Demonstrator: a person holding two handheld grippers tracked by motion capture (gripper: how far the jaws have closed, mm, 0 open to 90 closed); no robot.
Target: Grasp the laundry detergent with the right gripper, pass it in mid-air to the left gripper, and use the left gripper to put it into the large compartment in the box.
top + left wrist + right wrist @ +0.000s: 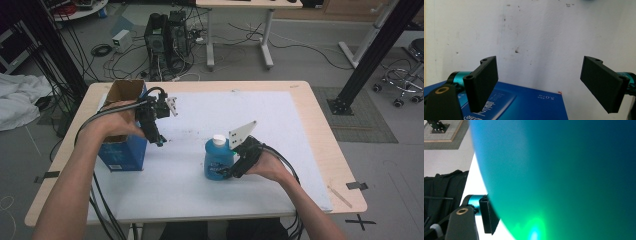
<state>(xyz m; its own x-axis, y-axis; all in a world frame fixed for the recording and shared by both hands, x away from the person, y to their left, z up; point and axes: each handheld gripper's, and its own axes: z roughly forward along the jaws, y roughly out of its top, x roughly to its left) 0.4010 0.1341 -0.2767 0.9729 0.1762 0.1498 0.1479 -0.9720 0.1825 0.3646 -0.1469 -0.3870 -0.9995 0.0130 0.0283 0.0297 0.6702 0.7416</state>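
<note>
Bottle gripped at right, box under left gripper

Bottle (218, 160), blue with a white cap, stands upright on the white mat (280, 130) near the table's front middle. The right gripper (234, 167) is closed around its lower body from the right side. In the right gripper view the bottle's blue-green wall (564, 175) presses against 1 black jaw at lower left; the other jaw is hidden behind it.

To the left, an open blue cardboard box (122, 150) stands on the mat's left edge. The left gripper (159, 140) hangs just beside its right side, tilted downward. The left gripper view shows its 2 jaws spread wide with nothing between them, above the box's printed blue face (524, 105) and the scuffed mat.
</note>
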